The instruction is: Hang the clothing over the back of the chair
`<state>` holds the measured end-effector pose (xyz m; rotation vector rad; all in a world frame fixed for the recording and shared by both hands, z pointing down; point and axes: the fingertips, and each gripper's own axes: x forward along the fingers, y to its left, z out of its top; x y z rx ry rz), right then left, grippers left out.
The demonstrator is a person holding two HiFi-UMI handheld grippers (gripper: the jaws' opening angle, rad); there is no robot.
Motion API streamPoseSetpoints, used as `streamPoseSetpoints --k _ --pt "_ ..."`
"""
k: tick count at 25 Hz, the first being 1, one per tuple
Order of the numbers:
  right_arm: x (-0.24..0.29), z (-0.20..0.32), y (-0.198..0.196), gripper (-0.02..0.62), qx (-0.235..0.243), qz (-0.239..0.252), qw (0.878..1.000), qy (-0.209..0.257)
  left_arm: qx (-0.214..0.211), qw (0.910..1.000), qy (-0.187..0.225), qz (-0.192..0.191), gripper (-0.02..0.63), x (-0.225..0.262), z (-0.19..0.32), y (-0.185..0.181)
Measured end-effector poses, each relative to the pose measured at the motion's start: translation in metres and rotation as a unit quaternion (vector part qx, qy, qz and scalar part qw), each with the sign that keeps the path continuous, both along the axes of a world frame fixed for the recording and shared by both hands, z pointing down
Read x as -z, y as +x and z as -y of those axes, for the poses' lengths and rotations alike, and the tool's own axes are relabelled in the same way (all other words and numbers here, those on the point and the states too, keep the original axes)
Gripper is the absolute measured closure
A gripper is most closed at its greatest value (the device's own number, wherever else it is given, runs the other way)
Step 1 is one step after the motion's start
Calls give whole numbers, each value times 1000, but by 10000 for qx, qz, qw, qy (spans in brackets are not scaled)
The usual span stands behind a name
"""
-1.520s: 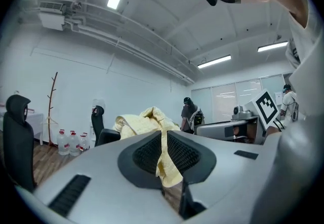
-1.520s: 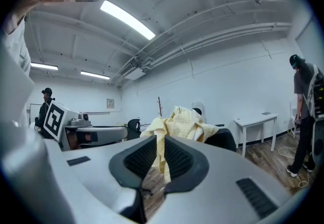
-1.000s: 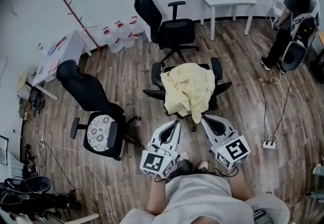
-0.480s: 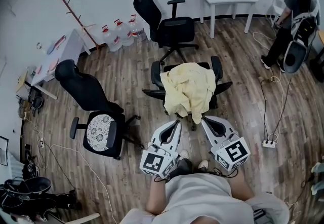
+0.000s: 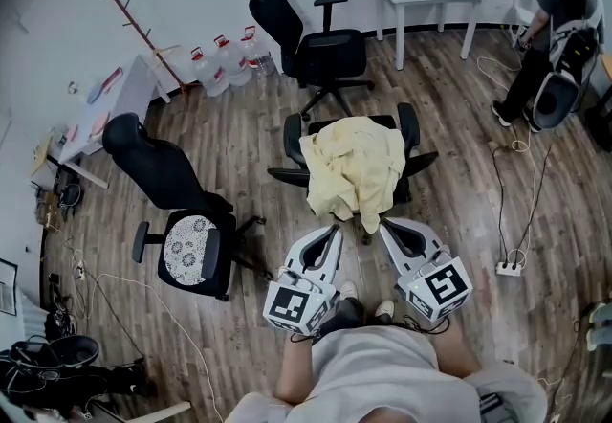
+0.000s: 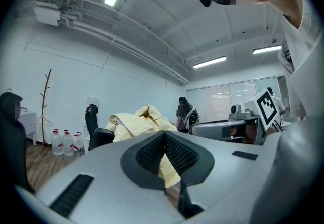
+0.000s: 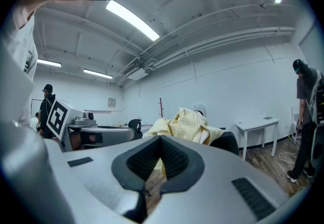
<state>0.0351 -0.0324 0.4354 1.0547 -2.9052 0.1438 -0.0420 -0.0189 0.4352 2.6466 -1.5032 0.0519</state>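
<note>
- Wood-plank floor (image 5: 459,182) and white walls are seen all round, with office chairs standing apart on the boards.
- Held level, the left claw (image 5: 333,232) is shown with its jaws drawn together. Nothing is gripped between them, and yellow cloth is seen only beyond the tips.
- Just to its right, the right claw (image 5: 387,223) is likewise closed on nothing.
- Both are poised just on the near side of the middle chair (image 5: 410,132), apart from the cloth.
- Between that chair's armrests the yellow clothing (image 5: 356,163) is heaped, with a fold drooping on the near side. Whether the back or the seat is covered cannot be settled.
- Two stages are fitted by this: cloth lying bunched on the chair to be taken up, or cloth already laid over the back and let go.
- The next move is therefore left open. Only this much is judged: no cloth could be taken until the jaws were parted.
</note>
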Motion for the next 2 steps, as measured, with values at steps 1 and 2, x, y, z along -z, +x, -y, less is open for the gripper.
streamPoseSetpoints --k 1,2 --pt "0 0 0 574 1 -2 10000 -4 -4 10000 0 -3 588 0 0 0" --pt "0 1 0 574 2 -5 10000 -8 -7 10000 0 -7 588 1 1 1"
